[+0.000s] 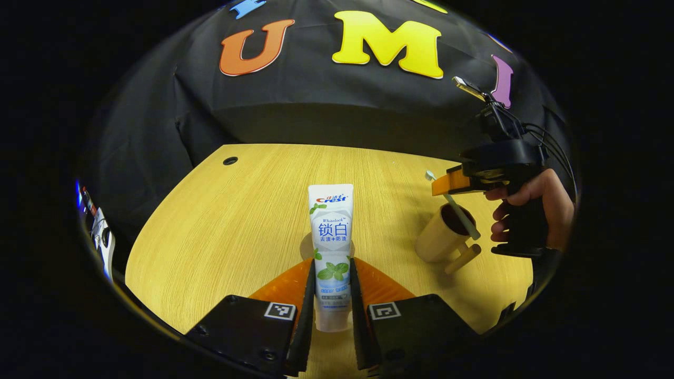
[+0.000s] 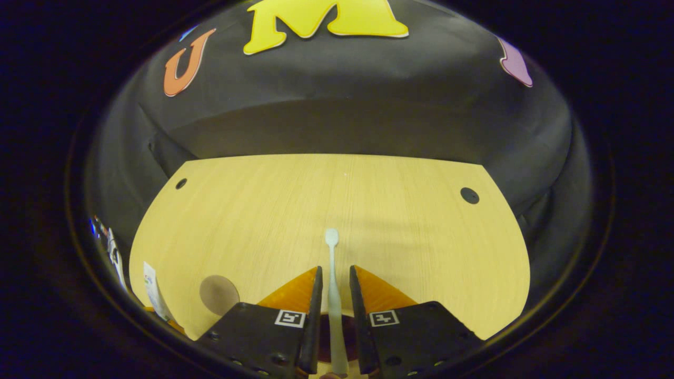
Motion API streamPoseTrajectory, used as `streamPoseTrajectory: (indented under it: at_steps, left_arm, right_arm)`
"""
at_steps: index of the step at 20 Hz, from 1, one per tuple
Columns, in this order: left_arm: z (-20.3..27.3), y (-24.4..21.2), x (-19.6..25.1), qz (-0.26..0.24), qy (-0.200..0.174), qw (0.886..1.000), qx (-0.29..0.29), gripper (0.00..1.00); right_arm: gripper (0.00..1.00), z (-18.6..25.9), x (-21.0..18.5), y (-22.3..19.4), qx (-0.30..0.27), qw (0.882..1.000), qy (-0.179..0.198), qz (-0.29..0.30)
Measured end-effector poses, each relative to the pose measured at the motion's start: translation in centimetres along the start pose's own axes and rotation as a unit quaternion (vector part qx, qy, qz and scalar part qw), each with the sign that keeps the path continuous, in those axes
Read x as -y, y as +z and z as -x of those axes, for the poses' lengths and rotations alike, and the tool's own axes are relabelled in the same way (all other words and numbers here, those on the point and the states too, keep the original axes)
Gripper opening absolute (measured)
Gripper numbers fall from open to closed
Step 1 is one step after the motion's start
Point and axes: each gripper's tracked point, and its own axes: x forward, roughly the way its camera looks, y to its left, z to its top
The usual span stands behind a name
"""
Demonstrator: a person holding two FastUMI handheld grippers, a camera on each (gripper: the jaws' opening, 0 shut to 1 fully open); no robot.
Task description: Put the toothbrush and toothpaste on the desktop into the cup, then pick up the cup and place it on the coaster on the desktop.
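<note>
Over the wooden desktop (image 1: pixel 221 231), your left gripper (image 1: pixel 331 295) is clamped on the toothpaste (image 1: pixel 331 252), pointing straight ahead, while the right gripper (image 2: pixel 333 295), nearer the cup (image 1: pixel 442 234), has jaws slightly apart around the toothbrush (image 2: pixel 333 273).

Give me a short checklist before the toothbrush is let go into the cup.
1. Toothbrush sits between right gripper fingers: ok.
2. Its lower end is inside the cup: ok.
3. Cup stands upright on the desk: ok.
4. Toothpaste clamped in left gripper: ok.
5. Coaster free: ok.
6. Right fingers press the toothbrush: cannot tell.
</note>
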Motion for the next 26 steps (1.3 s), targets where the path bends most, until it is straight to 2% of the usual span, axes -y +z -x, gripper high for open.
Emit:
streamPoseTrajectory:
  at_steps: [5, 6, 8, 9, 12, 16, 19, 23, 26]
  left_arm:
    - [-0.4, 0.1, -0.6, 0.003, 0.003, 1.000, -0.006, 0.37]
    - [-0.4, 0.0, -0.7, 0.004, 0.004, 1.000, -0.007, 0.37]
    - [-0.5, -0.2, -0.9, 0.007, 0.004, 1.000, -0.007, 0.36]
    - [-0.4, -0.2, -1.0, 0.008, 0.004, 1.000, -0.008, 0.36]
    - [-0.3, -0.3, -1.0, 0.011, 0.001, 1.000, -0.005, 0.36]
    - [0.0, -0.4, -1.1, 0.015, -0.002, 1.000, -0.005, 0.36]
    - [0.7, -0.8, -1.5, 0.006, 0.005, 1.000, -0.003, 0.36]
    - [1.2, -1.9, -2.2, -0.012, 0.011, 1.000, -0.011, 0.36]
    - [2.0, -3.7, -2.4, -0.012, 0.014, 0.999, -0.028, 0.37]
  right_arm:
    - [0.29, -1.1, -0.6, -0.9, -0.026, 0.999, 0.016, -0.007]
    - [0.30, -1.7, -0.5, -1.1, -0.027, 1.000, 0.010, -0.010]
    - [0.14, -0.6, -0.7, -0.2, -0.020, 1.000, 0.009, -0.016]
    - [0.12, -0.6, -0.3, -0.2, -0.018, 1.000, 0.003, -0.018]
    - [0.05, 0.6, -0.3, 0.8, 0.000, 0.999, 0.022, -0.045]
    - [0.05, 2.8, 0.0, 4.1, 0.066, 0.995, 0.036, -0.072]
    - [0.05, 3.3, -0.2, 7.1, 0.134, 0.988, 0.041, -0.068]
    - [0.05, 3.4, 0.2, 7.9, 0.203, 0.977, 0.032, -0.053]
    - [0.05, 3.8, 1.2, 7.1, 0.252, 0.966, 0.012, -0.050]
